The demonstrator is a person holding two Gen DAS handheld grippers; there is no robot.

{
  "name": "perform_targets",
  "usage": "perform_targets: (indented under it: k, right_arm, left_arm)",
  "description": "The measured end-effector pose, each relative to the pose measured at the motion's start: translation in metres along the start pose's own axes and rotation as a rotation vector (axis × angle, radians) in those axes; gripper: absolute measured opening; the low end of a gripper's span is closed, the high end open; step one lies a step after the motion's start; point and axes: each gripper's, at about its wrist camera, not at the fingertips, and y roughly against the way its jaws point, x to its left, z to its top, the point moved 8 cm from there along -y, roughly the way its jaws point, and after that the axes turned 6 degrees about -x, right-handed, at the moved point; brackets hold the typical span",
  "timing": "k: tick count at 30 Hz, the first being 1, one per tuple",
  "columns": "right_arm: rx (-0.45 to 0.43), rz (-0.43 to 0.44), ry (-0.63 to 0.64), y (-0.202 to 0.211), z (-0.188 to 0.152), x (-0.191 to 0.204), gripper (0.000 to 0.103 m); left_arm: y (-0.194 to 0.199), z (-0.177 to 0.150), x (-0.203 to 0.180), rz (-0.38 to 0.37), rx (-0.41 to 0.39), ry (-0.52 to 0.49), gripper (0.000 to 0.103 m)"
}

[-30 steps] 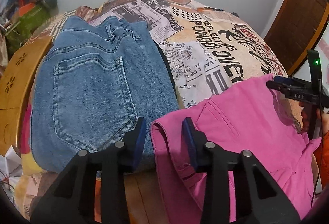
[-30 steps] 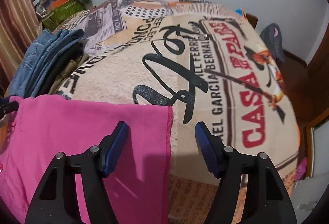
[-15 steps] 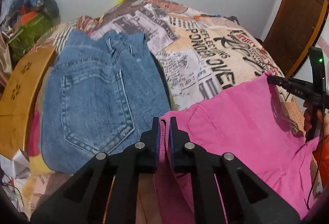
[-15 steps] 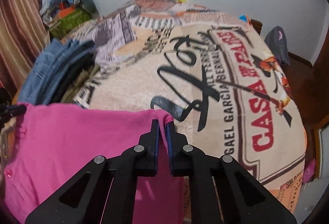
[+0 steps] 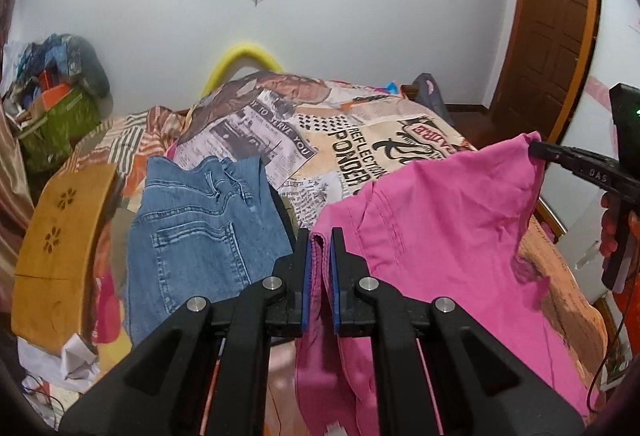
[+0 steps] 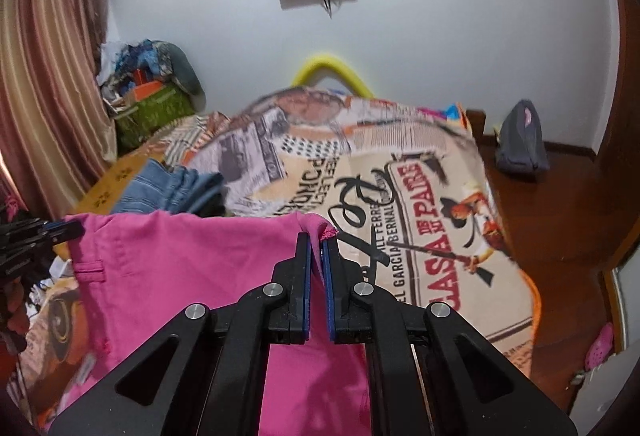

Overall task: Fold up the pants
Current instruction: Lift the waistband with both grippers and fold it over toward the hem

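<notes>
Both corners of pink pants (image 5: pixel 432 220) pinched tight by left gripper (image 5: pixel 320 236) and right gripper (image 6: pixel 316 240), lifted off bed (image 6: pixel 400 196). No fold yet; all folding left.

Jeans (image 5: pixel 200 228) left of pants (image 5: pixel 432 236) — on bed (image 5: pixel 360 140)

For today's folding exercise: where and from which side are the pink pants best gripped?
Grip the pink pants at their two near corners, coming from the bed's near edge. The left gripper and right gripper pinch there, and the cloth hangs spread between them.
</notes>
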Motion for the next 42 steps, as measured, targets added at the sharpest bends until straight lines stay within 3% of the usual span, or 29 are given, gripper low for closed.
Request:
perform_targets:
  k: [9,20,31,42]
  right_arm:
    - [-0.055,0.021,-0.010,0.076,-0.012,0.019,0.005]
    - [-0.080,0.041,-0.071,0.144,-0.057,0.036,0.005]
    - [0.029,0.065,-0.104,0.179,-0.141,0.043,0.005]
    - [0.147,0.040,-0.157,0.181,-0.225,0.048,0.005]
  left_arm:
    - [0.063,-0.020,-0.018,-0.037,-0.014,-0.047,0.007]
    - [0.129,-0.079,-0.033,-0.055,0.015,-0.077,0.007]
    - [0.163,-0.150,-0.052,-0.082,0.072,-0.111,0.007]
    - [0.172,-0.217,-0.051,-0.073,0.153,-0.048,0.007]
